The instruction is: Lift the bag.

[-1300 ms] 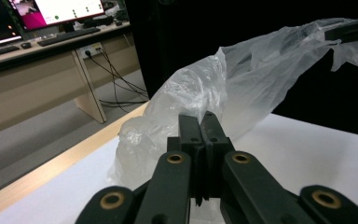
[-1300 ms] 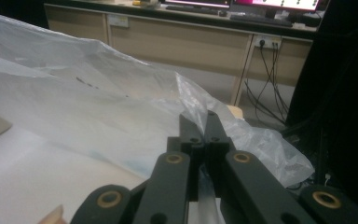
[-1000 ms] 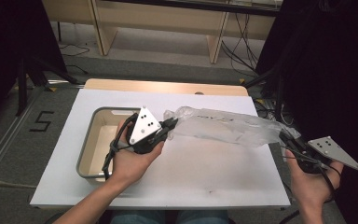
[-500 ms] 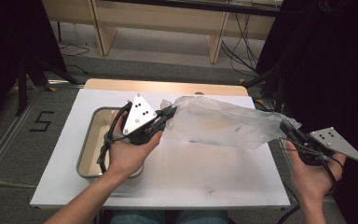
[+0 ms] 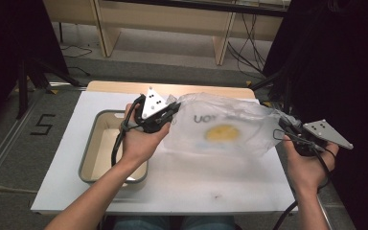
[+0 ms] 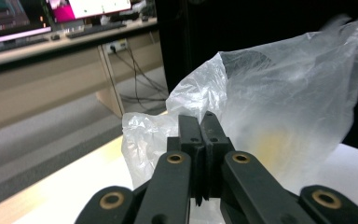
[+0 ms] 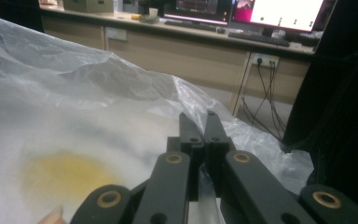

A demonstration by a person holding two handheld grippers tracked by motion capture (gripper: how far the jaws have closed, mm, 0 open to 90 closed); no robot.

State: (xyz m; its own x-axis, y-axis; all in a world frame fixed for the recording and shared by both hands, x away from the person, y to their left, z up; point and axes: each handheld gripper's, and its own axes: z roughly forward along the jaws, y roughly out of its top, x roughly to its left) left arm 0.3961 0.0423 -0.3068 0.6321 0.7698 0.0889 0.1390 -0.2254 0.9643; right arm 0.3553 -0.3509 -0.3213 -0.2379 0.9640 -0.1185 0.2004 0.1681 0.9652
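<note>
Plastic dominates the scene: a thin, translucent white plastic bag [image 5: 225, 127] with a yellow patch and dark lettering on it is stretched in the air over the white-topped bench [image 5: 182, 191], held at two opposite edges. The left gripper [image 5: 172, 108] has its fingers [image 6: 189, 130] pressed fully together on a bunched corner of the film at the bag's left end, and the left gripper view shows the crumpled plastic rising straight out of the closed tips. The right gripper [image 5: 285, 128], out past the right edge of the bench, is likewise clamped tight, its fingers [image 7: 214, 130] pinching the film at the bag's right end.

Holding both ends apart seems meant to spread the bag flat and taut, so that its shape and opening can be found; a limp film like this would collapse into a heap if gripped at one point alone. The bag hangs clear of the bench for most of its span, sagging a little towards the surface in the middle.

Just beside the left hand sits a grey-rimmed rectangular tray with a cream inside [image 5: 96, 143], empty as far as can be seen. Its place next to the bag suggests it is where the bag is bound, or came from, though which cannot be told.
</note>
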